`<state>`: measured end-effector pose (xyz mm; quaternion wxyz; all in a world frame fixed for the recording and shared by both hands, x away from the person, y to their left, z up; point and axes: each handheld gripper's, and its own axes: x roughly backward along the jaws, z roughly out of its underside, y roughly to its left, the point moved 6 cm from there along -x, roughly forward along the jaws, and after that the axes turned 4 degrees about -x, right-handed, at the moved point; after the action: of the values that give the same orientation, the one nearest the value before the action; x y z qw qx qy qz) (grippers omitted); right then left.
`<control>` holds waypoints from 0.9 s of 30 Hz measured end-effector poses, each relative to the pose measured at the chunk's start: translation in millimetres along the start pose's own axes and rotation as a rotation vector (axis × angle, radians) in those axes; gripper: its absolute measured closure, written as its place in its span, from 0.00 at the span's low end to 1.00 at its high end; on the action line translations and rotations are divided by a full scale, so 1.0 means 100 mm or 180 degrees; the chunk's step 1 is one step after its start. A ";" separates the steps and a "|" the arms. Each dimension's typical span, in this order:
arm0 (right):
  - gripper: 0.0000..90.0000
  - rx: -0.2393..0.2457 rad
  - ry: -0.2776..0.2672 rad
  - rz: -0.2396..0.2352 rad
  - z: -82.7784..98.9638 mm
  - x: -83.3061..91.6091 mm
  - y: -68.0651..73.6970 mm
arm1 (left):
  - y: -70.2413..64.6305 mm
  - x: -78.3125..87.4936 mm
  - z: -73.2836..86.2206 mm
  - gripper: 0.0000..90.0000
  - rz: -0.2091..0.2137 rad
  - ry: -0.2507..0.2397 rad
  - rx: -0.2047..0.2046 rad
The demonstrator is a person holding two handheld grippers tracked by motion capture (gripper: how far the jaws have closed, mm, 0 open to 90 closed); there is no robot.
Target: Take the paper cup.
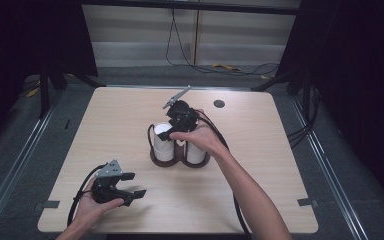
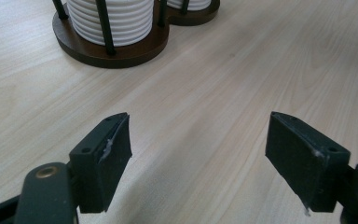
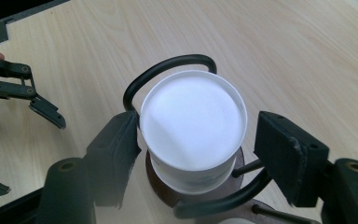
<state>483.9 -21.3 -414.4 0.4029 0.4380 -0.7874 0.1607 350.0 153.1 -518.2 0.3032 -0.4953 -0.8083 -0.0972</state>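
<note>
A dark wooden holder (image 1: 179,161) at the table's middle carries two stacks of white cups, one on the left (image 1: 163,145) and one on the right (image 1: 196,152). My right gripper (image 1: 170,131) points down over the left stack. In the right gripper view its jaws straddle the top cup (image 3: 193,116): the left pad is at the rim, the right pad stands a little off it, so the right gripper (image 3: 196,128) is open. My left gripper (image 1: 136,184) rests low at the front left, open and holding nothing (image 2: 198,126). It faces the ribbed stack (image 2: 109,18).
Black wire posts and a loop (image 3: 168,65) rise from the holder's base (image 2: 121,51) around each stack. A small dark round cap (image 1: 219,103) sits in the tabletop at the back. Tape tabs mark the table's front corners (image 1: 307,202). The left gripper (image 3: 21,149) lies left of the holder.
</note>
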 end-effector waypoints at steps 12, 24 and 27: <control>0.33 0.0041 0.0369 -0.0058 -0.06 -0.12 0.03 | 0.00 0.01 0.00 0.25 0.0010 -0.0017 0.0001; 0.35 0.0062 0.0615 0.0001 -0.08 -0.23 0.01 | 0.00 0.00 0.00 0.25 0.0000 -0.0006 -0.0018; 0.34 0.0078 0.0683 -0.0012 -0.09 -0.26 0.02 | 0.00 0.01 0.00 0.25 0.0001 -0.0006 -0.0007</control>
<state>494.4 -0.1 -428.4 0.4798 0.4247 -0.7368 0.2156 349.6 153.3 -517.7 0.3019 -0.4959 -0.8084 -0.0975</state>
